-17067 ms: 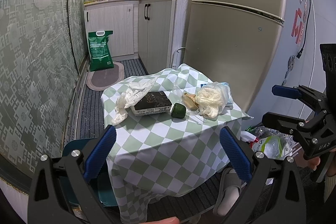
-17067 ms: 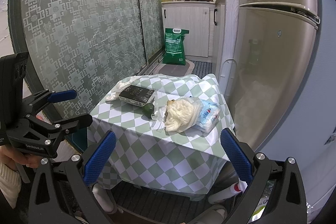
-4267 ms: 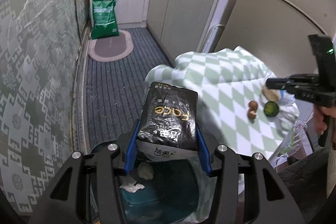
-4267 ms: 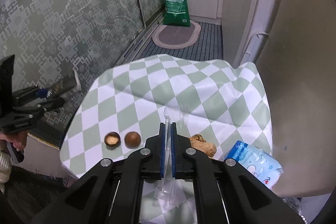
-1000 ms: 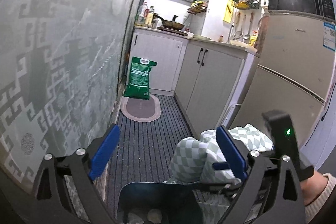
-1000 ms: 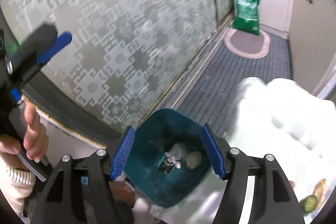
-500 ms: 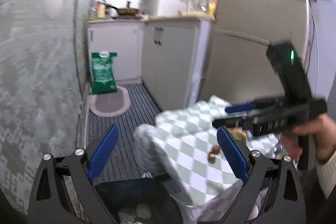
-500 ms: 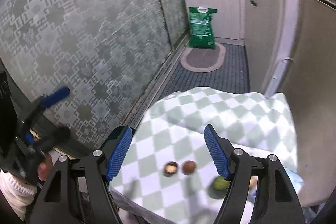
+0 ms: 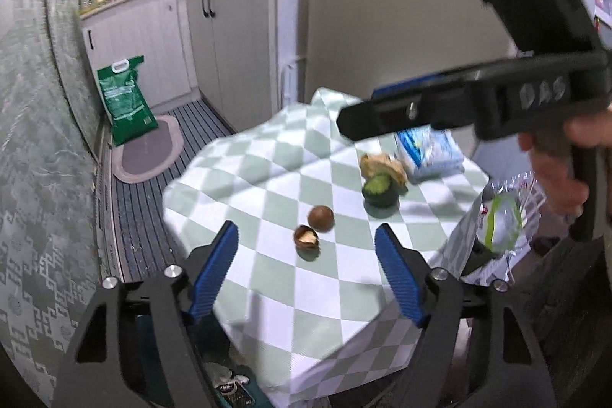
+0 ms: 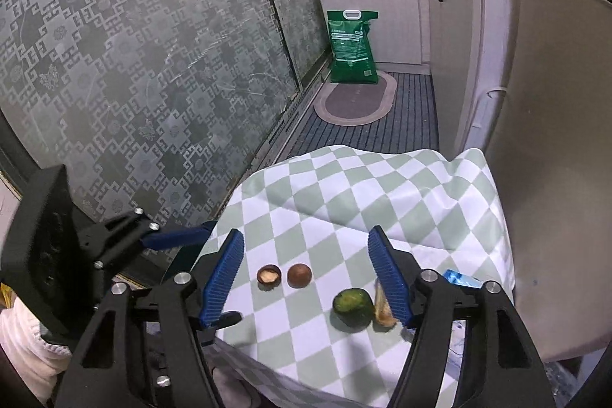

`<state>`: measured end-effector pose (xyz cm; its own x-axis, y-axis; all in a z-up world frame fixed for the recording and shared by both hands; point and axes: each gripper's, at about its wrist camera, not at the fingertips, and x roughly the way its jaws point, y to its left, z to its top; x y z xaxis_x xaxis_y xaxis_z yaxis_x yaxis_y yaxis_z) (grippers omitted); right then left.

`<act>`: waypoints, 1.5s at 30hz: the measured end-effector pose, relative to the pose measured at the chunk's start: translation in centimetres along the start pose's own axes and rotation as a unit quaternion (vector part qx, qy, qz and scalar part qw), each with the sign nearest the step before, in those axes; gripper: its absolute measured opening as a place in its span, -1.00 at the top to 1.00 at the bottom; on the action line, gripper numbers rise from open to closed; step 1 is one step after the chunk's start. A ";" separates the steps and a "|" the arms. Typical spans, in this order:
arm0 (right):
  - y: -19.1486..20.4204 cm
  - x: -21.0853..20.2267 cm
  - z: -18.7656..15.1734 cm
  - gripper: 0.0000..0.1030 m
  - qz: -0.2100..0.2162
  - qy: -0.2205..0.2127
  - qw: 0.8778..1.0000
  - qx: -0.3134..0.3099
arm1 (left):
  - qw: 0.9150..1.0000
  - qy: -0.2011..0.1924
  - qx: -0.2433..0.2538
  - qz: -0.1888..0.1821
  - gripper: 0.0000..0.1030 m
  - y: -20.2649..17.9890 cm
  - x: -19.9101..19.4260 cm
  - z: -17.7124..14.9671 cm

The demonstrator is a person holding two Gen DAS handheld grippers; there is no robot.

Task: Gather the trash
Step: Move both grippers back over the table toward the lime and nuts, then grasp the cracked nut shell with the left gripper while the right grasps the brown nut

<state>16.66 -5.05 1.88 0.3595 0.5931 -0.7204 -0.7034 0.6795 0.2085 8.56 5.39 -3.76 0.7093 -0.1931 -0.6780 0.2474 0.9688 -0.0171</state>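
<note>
On the green-checked tablecloth [image 9: 267, 178] lie a whole brown nut [image 9: 321, 217], an opened nut shell [image 9: 305, 237], a green fruit half [image 9: 378, 188], a tan peel piece [image 9: 382, 166] and a blue tissue pack [image 9: 428, 150]. My left gripper [image 9: 306, 270] is open and empty, just short of the nuts. My right gripper [image 10: 306, 270] is open and empty above the nut [image 10: 299, 275], shell [image 10: 269, 274] and green fruit [image 10: 352, 304]. The teal trash bin [image 9: 229, 389] shows below the table edge, with trash in it.
A fridge [image 10: 554, 140] stands right of the table, patterned glass doors [image 10: 134, 64] on the left. A green bag [image 10: 350, 44] and an oval mat [image 10: 354, 100] lie on the striped floor. A plastic bag of trash [image 9: 497, 228] hangs by the table's right side.
Both grippers have swung from the bin back over the table and come closer to the nuts. Both stay open and empty.
</note>
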 end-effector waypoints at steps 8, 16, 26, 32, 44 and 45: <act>-1.0 -0.3 -0.5 0.03 0.003 0.003 1.000 0.003 | 0.999 0.043 0.022 -0.001 -0.21 -1.1 2.8 -0.4; -1.0 -0.4 -0.6 0.27 0.005 0.010 1.000 -0.005 | 0.998 0.062 0.022 0.021 0.06 -0.4 4.6 -0.3; -0.5 0.6 -0.9 0.37 0.008 0.028 1.000 -0.011 | 0.998 0.067 0.007 0.015 0.61 0.1 4.3 -0.1; 0.7 2.2 -1.3 0.40 -0.004 0.050 0.998 -0.039 | 0.998 0.042 -0.032 0.018 0.62 1.6 2.6 0.4; 1.8 5.6 -2.1 0.54 -0.027 0.092 0.993 -0.063 | 0.995 -0.013 -0.091 0.050 0.62 5.1 -1.0 0.7; 1.9 5.9 -2.2 0.54 -0.028 0.095 0.993 -0.065 | 0.994 -0.015 -0.094 0.051 0.62 5.3 -1.2 0.6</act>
<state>16.06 -1.22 -3.46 0.2873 0.4551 -0.8428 -0.7625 0.6412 0.0864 9.44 10.68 -2.62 0.7444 -0.0933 -0.6612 0.0466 0.9950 -0.0880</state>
